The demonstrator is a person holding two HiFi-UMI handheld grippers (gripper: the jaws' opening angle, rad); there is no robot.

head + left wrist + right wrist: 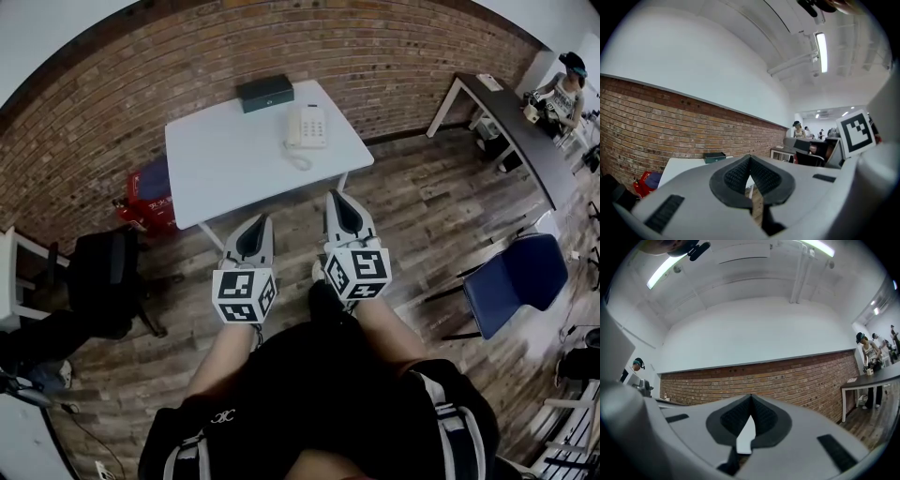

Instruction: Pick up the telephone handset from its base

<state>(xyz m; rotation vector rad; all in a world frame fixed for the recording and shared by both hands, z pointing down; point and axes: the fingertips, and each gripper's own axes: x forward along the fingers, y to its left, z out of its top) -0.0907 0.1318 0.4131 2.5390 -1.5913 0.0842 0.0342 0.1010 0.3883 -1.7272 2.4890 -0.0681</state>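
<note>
L tool (264,219) & R tool (336,197) both staying... no: both hovering closed & empty near surface (225,173) edge; handset (294,129) is resting on phone base (315,126), well apart from tools.

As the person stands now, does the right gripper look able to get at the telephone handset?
Probably not yet. The right gripper hangs short of the table, jaws shut, and the handset lies on its base toward the far side. Nothing blocks the way; a step closer should do.
</note>
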